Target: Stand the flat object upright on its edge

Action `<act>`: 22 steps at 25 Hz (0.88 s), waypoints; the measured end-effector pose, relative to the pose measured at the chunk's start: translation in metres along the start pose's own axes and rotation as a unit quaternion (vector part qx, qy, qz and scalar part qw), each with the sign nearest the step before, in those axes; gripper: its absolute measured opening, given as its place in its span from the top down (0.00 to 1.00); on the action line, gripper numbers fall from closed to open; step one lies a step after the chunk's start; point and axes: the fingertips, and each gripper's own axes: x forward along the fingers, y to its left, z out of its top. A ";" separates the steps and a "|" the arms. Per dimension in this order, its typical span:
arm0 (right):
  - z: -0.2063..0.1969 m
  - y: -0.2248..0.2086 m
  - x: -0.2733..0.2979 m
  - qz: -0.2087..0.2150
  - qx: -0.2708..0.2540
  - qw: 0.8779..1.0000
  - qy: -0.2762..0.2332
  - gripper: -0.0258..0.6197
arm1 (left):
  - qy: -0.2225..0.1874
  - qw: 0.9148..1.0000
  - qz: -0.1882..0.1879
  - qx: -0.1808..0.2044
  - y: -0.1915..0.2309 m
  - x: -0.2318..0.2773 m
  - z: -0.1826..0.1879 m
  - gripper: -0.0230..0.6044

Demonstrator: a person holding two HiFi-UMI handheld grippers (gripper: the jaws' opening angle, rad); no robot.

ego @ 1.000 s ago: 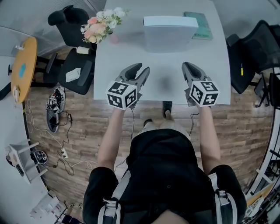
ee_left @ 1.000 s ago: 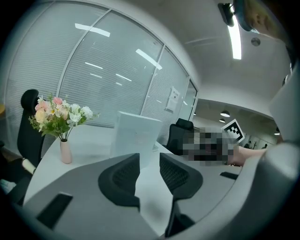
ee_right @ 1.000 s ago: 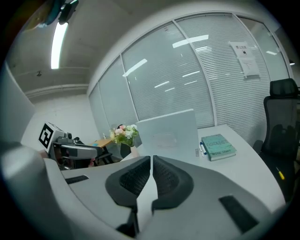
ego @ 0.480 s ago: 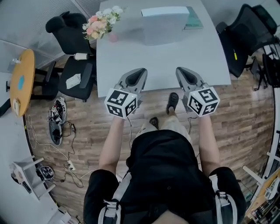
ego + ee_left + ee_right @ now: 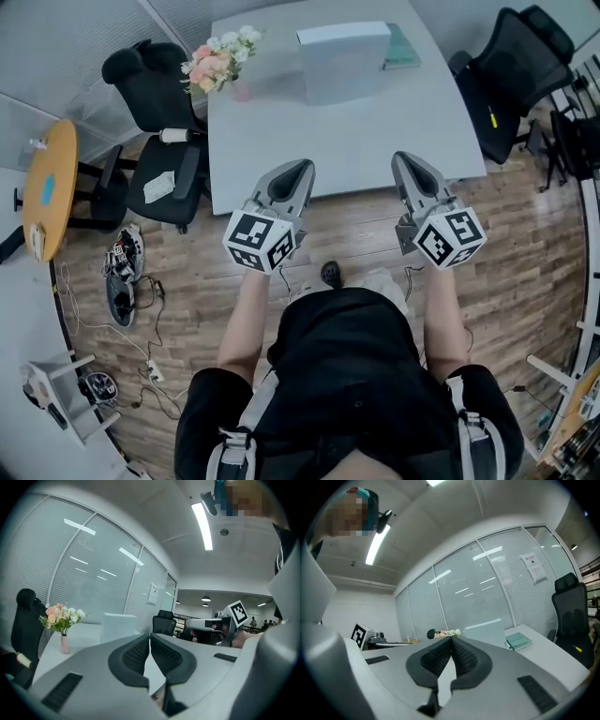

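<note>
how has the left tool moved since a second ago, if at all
Yes: the left tool drew back across the white table toward its near edge.

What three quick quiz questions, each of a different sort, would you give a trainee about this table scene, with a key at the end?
1. True or false: the left gripper holds the white flat object.
2. What lies beside the white flat object on the table? A: a teal book. B: a mug. C: a laptop.
3. Fill in: the jaws of the right gripper are ___.
Key: 1 false, the object stands upright on the table with neither gripper on it; 2 A; 3 shut, with nothing between them.
</note>
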 end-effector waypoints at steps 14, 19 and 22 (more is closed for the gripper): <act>0.009 0.012 -0.039 -0.007 -0.054 0.998 0.010 0.94 | -0.019 1.000 -0.016 -0.005 -0.030 -0.007 0.015 0.91; 0.003 0.011 -0.046 -0.009 -0.052 0.999 0.012 0.94 | -0.012 1.000 -0.016 0.001 -0.037 -0.007 0.012 0.91; 0.001 0.012 -0.047 0.000 -0.039 0.999 0.011 0.94 | -0.009 1.000 -0.012 -0.001 -0.037 -0.009 0.008 0.91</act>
